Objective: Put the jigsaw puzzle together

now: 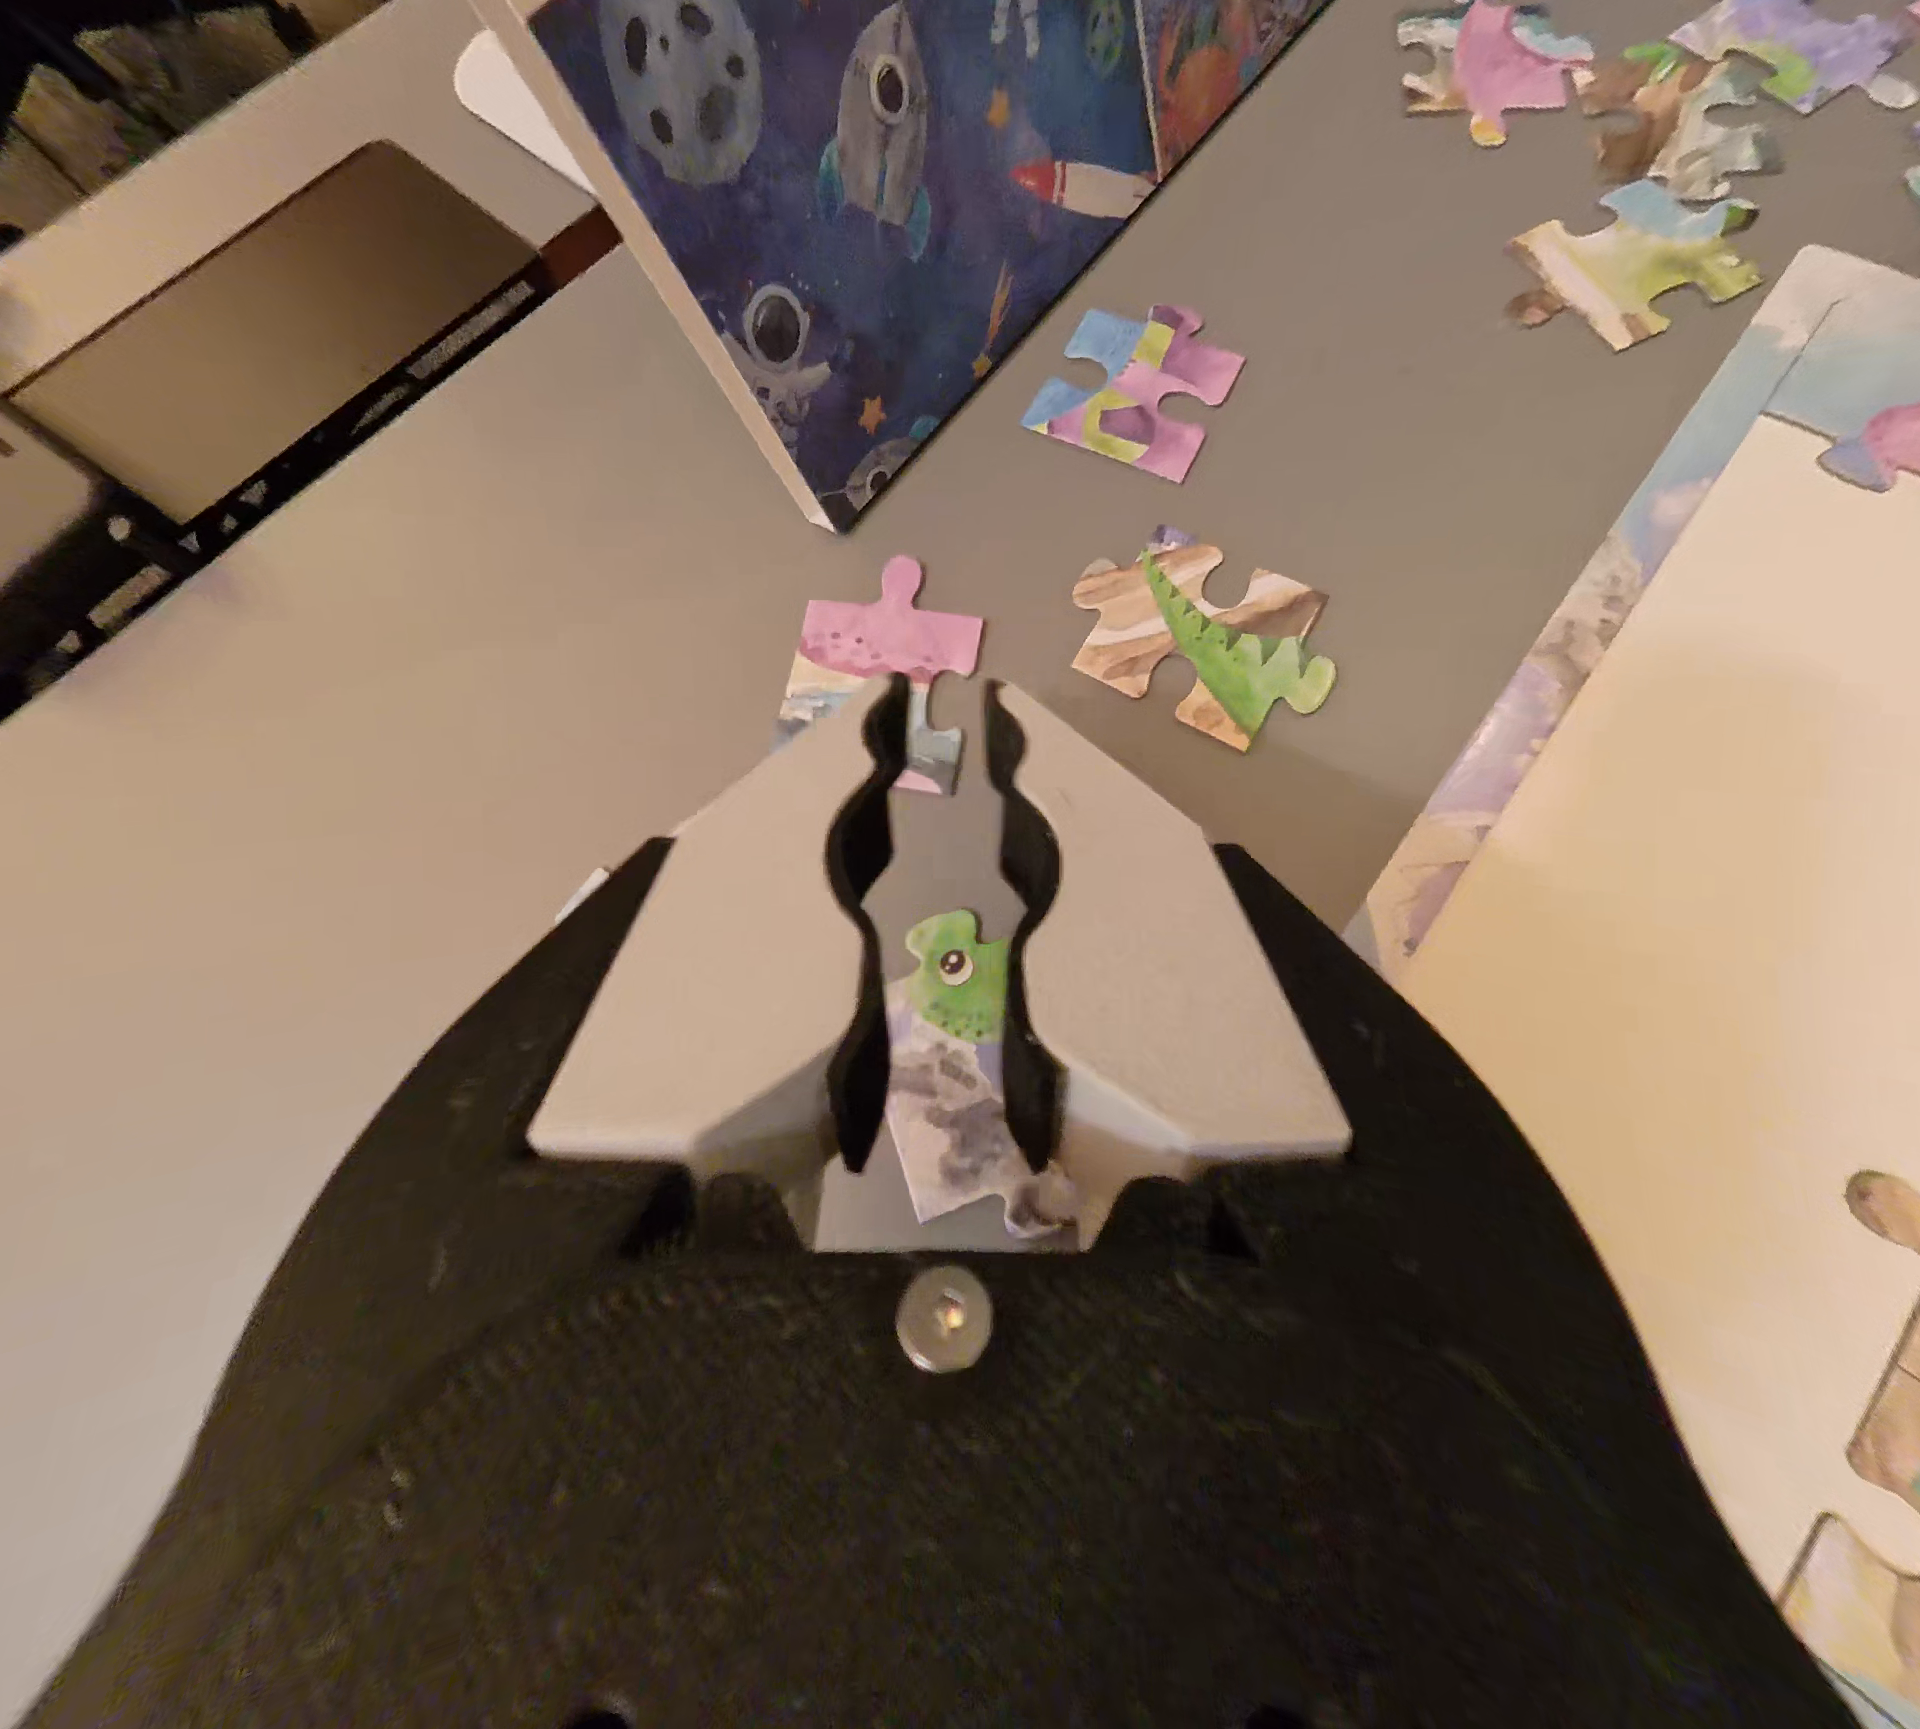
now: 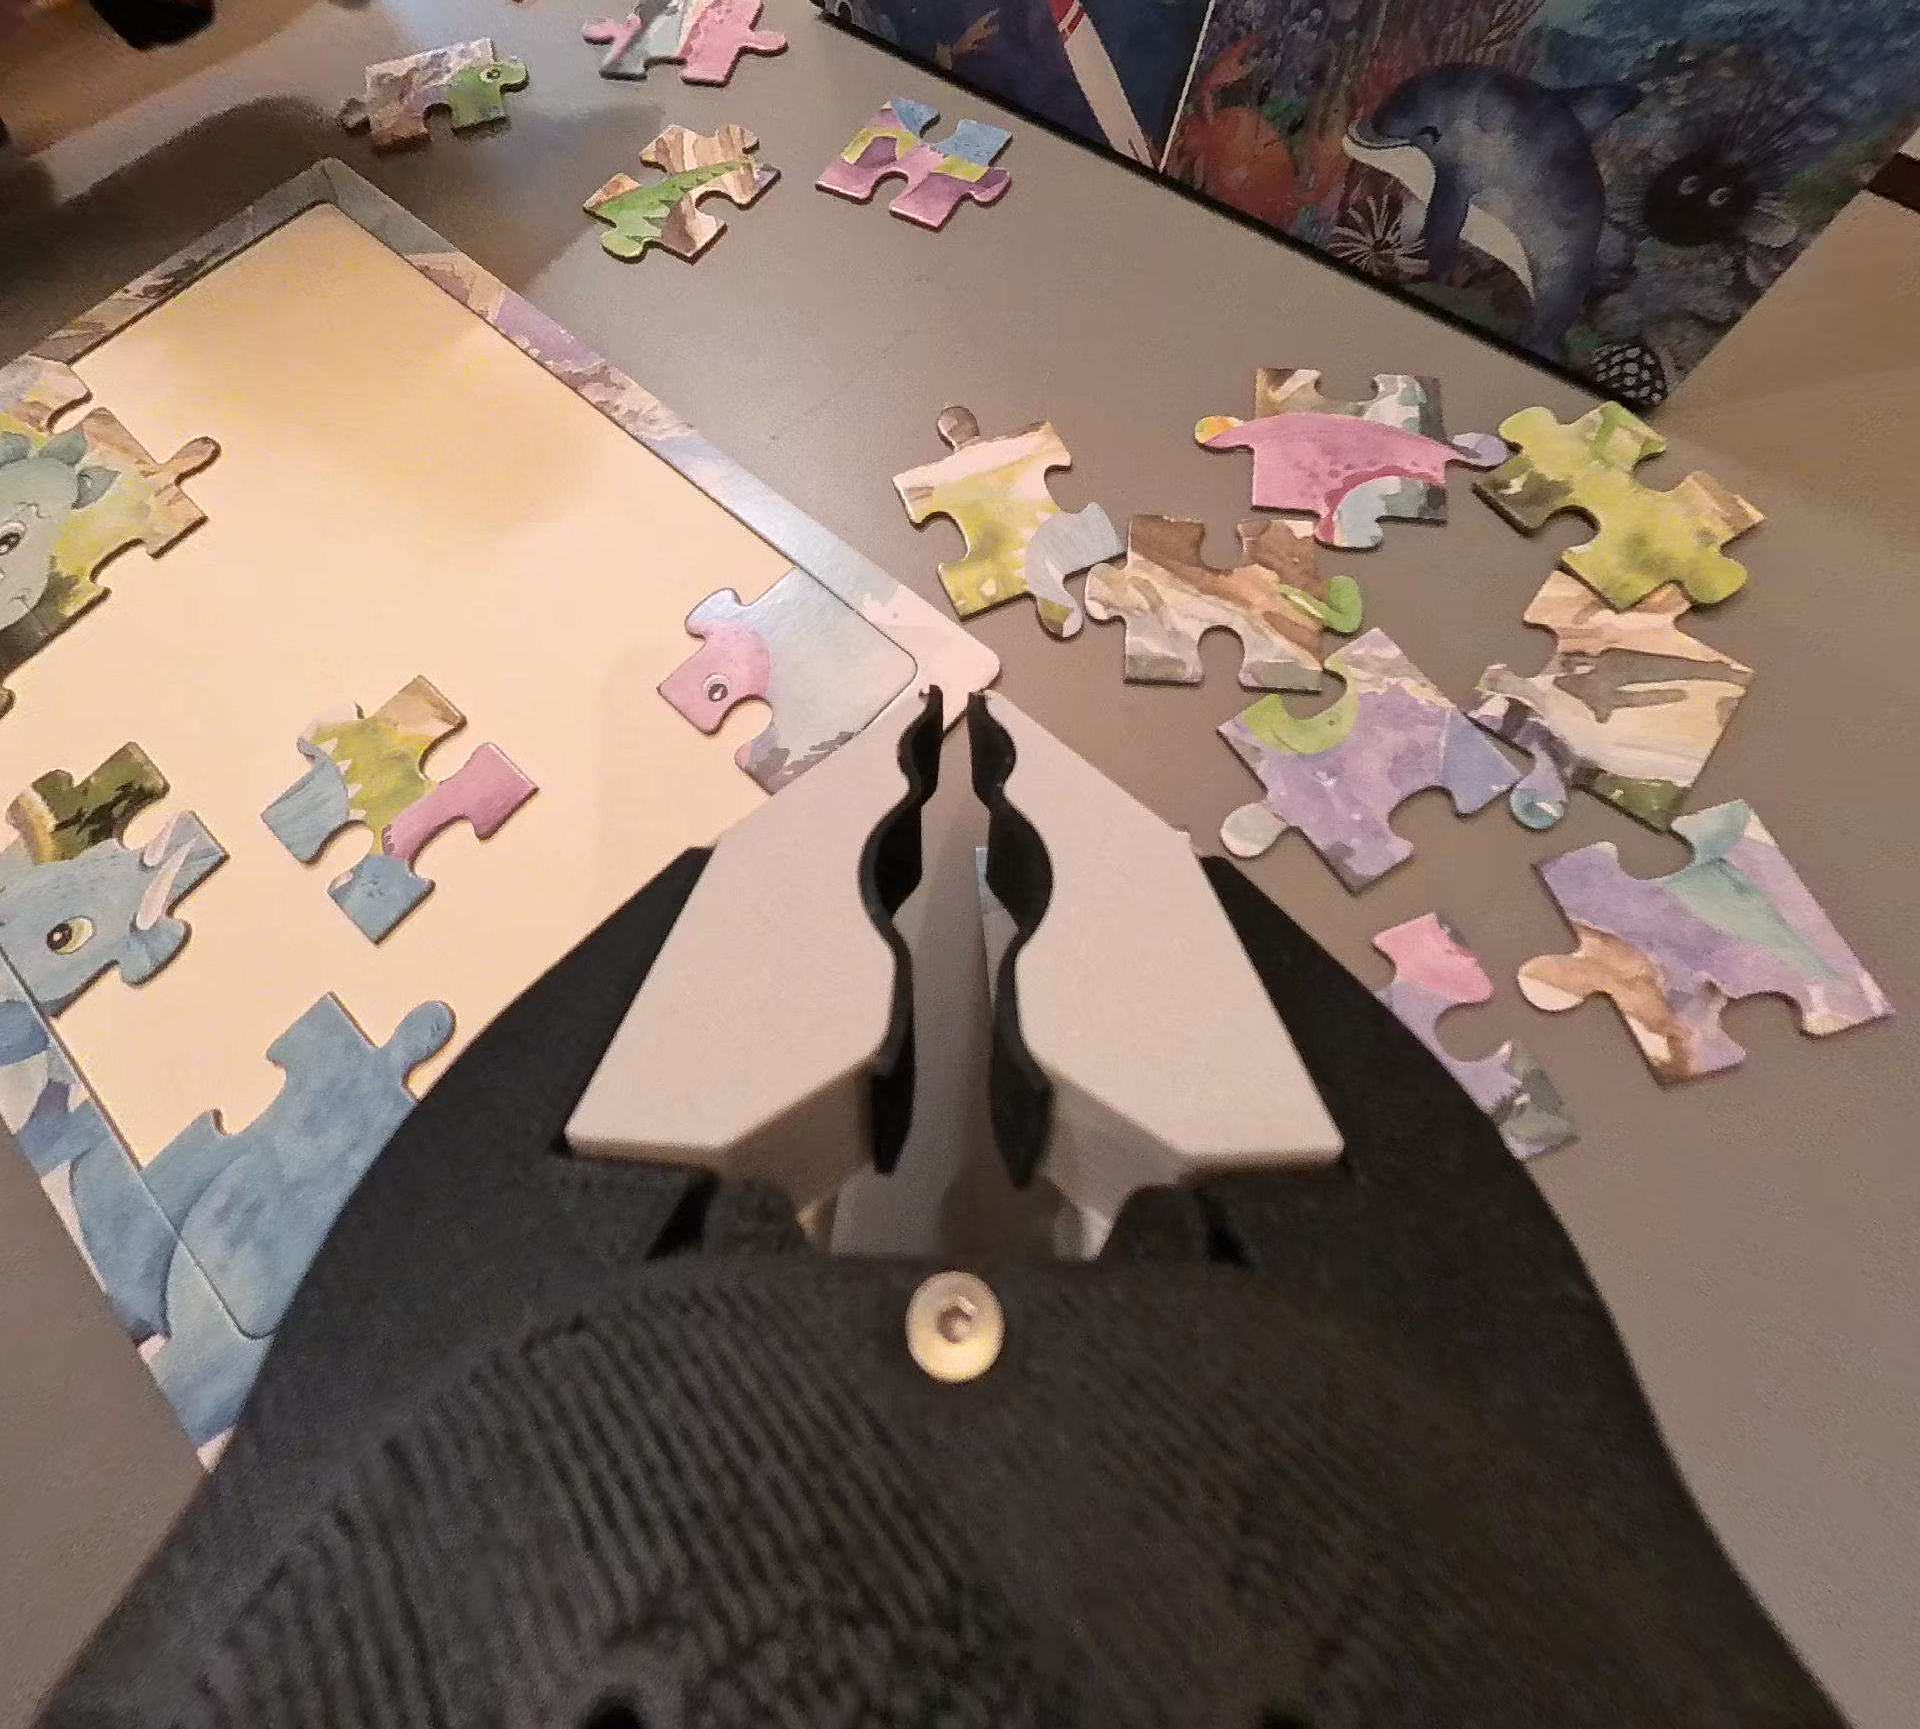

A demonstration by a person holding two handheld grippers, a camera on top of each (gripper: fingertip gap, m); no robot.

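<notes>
The puzzle tray (image 2: 582,391) lies on the grey table, with several pieces set in it, including a pink dinosaur-head piece (image 2: 790,671) in one corner. My right gripper (image 2: 956,708) hovers over that corner with its jaws almost together and nothing between them. My left gripper (image 1: 943,703) hangs above the table, slightly open and empty. Through its gap I see a green dinosaur-head piece (image 1: 951,973) on the table, and a pink piece (image 1: 894,630) lies just past its tips. The tray's rim (image 1: 1558,744) is to its right.
The illustrated puzzle box (image 1: 883,121) stands behind the pieces, and it also shows in the right wrist view (image 2: 1455,69). Several loose pieces (image 2: 1351,640) lie to the right of the tray. A green-tail piece (image 1: 1205,640) and a pink-blue piece (image 1: 1132,396) lie near the box. A cardboard box (image 1: 260,308) sits beyond the table's left edge. Some 30 centimetres of space lies between my two pairs of fingers. Measured from the fingertips, the pink piece (image 1: 894,630) is 5 centimetres or so from the left gripper and 30 centimetres from the right.
</notes>
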